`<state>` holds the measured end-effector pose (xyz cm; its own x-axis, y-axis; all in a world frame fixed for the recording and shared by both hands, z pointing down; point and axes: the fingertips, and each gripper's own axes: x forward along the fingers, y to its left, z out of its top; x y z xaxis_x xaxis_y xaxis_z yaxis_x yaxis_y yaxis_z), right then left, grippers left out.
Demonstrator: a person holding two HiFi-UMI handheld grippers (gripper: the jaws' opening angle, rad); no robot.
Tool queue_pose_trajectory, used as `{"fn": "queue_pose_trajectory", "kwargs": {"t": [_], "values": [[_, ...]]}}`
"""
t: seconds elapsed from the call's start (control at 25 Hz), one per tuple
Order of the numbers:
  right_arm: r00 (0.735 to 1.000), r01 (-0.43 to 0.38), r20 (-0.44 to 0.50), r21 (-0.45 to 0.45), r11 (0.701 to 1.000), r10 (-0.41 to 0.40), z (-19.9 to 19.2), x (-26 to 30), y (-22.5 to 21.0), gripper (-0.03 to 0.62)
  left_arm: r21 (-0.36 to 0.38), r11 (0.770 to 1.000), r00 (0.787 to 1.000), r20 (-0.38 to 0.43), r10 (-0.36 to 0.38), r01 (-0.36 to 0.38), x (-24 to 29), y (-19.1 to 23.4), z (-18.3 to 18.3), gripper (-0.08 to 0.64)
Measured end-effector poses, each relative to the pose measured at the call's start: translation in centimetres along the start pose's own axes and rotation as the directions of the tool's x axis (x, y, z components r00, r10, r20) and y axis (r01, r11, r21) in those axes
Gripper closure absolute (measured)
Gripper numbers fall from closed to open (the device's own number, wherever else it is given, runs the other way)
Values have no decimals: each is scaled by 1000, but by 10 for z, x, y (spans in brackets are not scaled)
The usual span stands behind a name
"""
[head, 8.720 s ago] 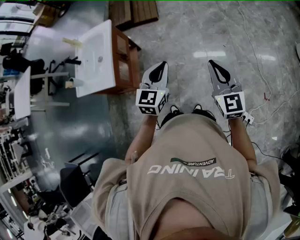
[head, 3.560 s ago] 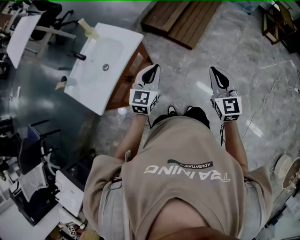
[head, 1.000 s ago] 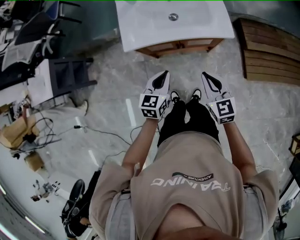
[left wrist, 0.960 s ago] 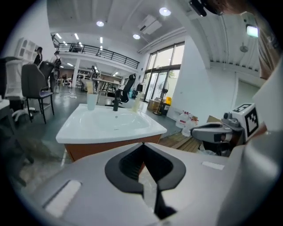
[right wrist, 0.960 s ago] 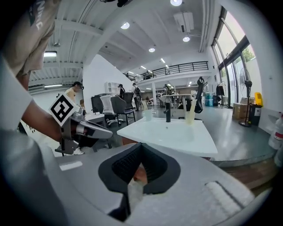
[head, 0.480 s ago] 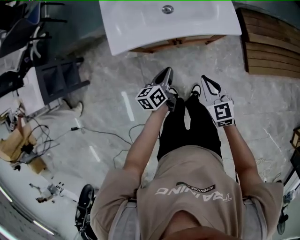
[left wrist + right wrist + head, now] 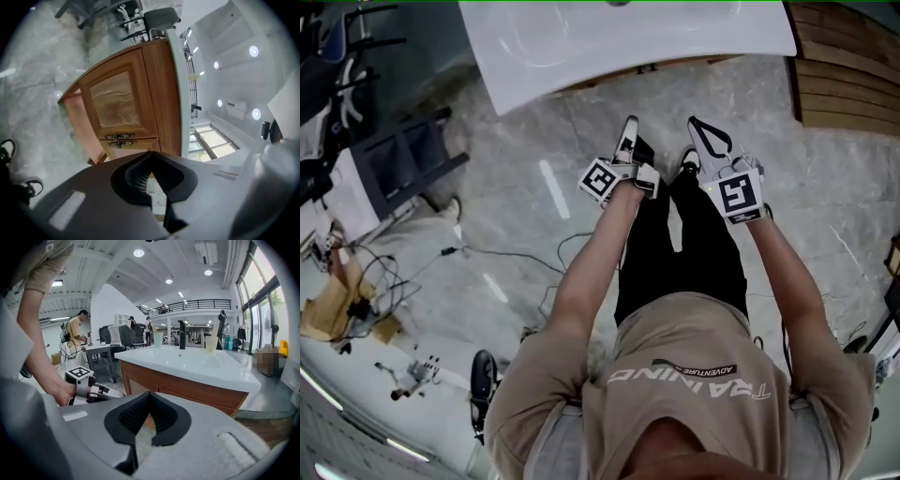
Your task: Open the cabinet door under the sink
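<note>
left grey hand-held gripper [image 7: 149, 153] and right grey hand-held gripper [image 7: 150, 393] are both clamped shut on nothing. the brown wooden cabinet door with a frosted panel [image 7: 117, 101] faces them, closed, standing upright under the white sink [image 7: 581, 75].

White sink [image 7: 675, 37] above a warm brown wooden cabinet door [image 7: 117, 101] with a pale, mottled panel. Grey marbled floor [image 7: 516, 216]. Beige shirt [image 7: 675, 412], black trousers [image 7: 675, 267].
</note>
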<state>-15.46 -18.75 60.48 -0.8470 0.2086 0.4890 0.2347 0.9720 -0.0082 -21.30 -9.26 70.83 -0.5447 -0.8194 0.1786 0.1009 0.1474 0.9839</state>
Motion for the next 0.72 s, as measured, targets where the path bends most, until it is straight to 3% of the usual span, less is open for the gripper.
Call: {"fn": "queue_pose_trajectory", "kwargs": {"t": [0.2, 0.44, 0.72], "values": [[1000, 4, 10, 6, 1000, -4, -12, 19, -12, 591, -11, 999, 999, 38, -39, 39, 20, 19, 8, 540], [999, 34, 24, 4, 999, -34, -30, 34, -27, 591, -53, 998, 995, 94, -31, 36, 47, 40, 11, 514], [998, 62, 0, 74, 995, -62, -71, 39, -47, 591, -105, 994, 988, 154, -10, 26, 77, 96, 13, 456]]}}
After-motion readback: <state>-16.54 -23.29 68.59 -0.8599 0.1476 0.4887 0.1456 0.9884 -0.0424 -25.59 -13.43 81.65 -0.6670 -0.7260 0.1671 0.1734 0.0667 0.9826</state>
